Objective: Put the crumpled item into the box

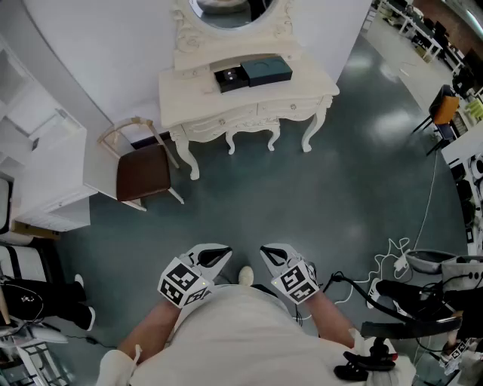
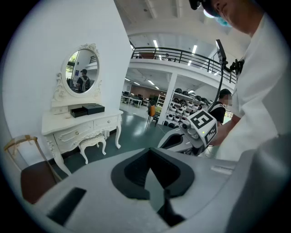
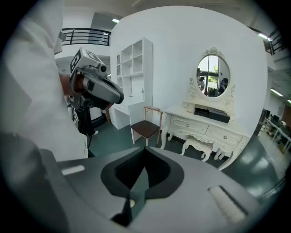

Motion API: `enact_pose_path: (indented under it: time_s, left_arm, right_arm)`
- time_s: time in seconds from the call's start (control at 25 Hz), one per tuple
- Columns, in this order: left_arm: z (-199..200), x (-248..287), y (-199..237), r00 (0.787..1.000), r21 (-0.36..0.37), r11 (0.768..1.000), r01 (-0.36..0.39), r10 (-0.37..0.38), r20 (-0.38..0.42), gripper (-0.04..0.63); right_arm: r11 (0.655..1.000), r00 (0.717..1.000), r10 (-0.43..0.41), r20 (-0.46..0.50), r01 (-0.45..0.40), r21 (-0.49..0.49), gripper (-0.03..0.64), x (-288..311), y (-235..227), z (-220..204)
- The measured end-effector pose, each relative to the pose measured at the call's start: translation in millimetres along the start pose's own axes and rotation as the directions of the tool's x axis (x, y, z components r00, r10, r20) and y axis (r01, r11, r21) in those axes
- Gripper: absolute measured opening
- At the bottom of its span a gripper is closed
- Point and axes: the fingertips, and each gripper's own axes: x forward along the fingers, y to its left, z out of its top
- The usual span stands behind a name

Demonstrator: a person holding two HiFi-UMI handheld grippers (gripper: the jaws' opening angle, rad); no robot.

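A black open box [image 1: 230, 78] and its dark lid [image 1: 266, 70] lie on the white dressing table [image 1: 302, 87], far ahead of me; the box also shows as a small shape [image 2: 78, 112] [image 3: 202, 110] in both gripper views. No crumpled item can be made out in any view. My left gripper [image 1: 221, 255] and right gripper [image 1: 269, 252] hang close to my body above the grey-green floor, both shut with nothing in them. The left gripper [image 2: 150, 157] sees the right one [image 2: 193, 131]; the right gripper [image 3: 145, 152] sees the left one [image 3: 97, 86].
A brown-seated chair [image 1: 143, 172] stands left of the table and a small stool [image 1: 253, 134] sits under it. White shelving [image 1: 45, 177] lines the left wall. Cables and dark equipment [image 1: 411, 298] lie on the floor at my right. An oval mirror [image 1: 226, 9] tops the table.
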Motion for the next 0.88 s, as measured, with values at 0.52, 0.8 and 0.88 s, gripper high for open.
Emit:
enact_pose_path:
  time_s: [0.52,0.8,0.88]
  left_arm:
    - [27,5,43,0.999,-0.019,1.0,-0.013,0.014,0.03,0.002]
    - [54,31,123,0.998,-0.031,0.999,0.009,-0.007,0.054,0.002]
    - [69,39,154,0.998,-0.03,0.999,0.017,-0.016,0.062,0.002]
  right_arm:
    - [1.0,1.0,-0.006,-0.013,0.006,0.005,0.0,17,-35,18]
    - [1.0,0.999,-0.021,-0.031,0.022,0.016,0.0,74,-101,46]
    - [0.999,0.999,-0.036,-0.025,0.037,0.023,0.002,94,-127,65]
